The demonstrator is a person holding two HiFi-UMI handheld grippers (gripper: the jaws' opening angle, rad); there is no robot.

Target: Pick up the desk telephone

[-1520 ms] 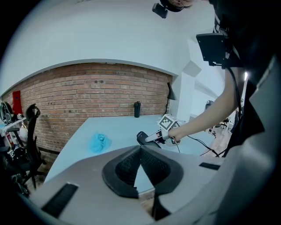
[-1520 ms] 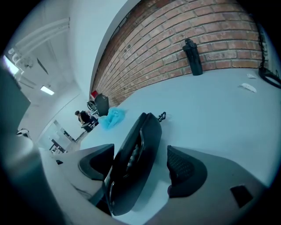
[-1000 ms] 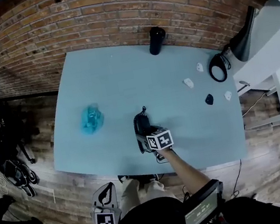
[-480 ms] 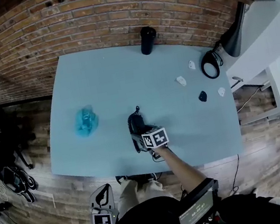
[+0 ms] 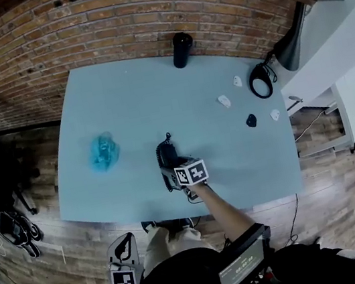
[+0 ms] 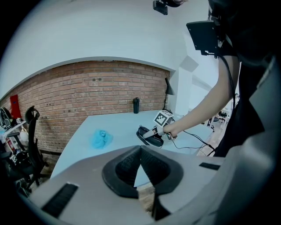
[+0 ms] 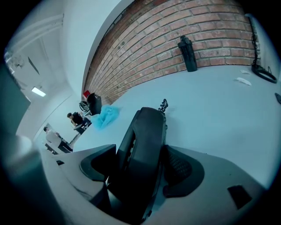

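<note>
Where the telephone (image 5: 165,157) is: at the near edge of the desk (image 5: 124,106), right of a blue bundle (image 5: 103,152).
Right gripper (image 5: 176,171): my jaws clamp the telephone's black body.
Left gripper (image 5: 123,244): jaws pressed together, empty, low off the desk.
Far edge: dark bottle (image 5: 181,50) by brick wall (image 5: 110,27).

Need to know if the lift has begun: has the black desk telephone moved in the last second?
No. The black desk telephone sits just as far right of the crumpled blue bundle as before.

Brick wall (image 5: 108,21), seemingly wooden floor (image 5: 62,260), blue table (image 5: 130,105)
</note>
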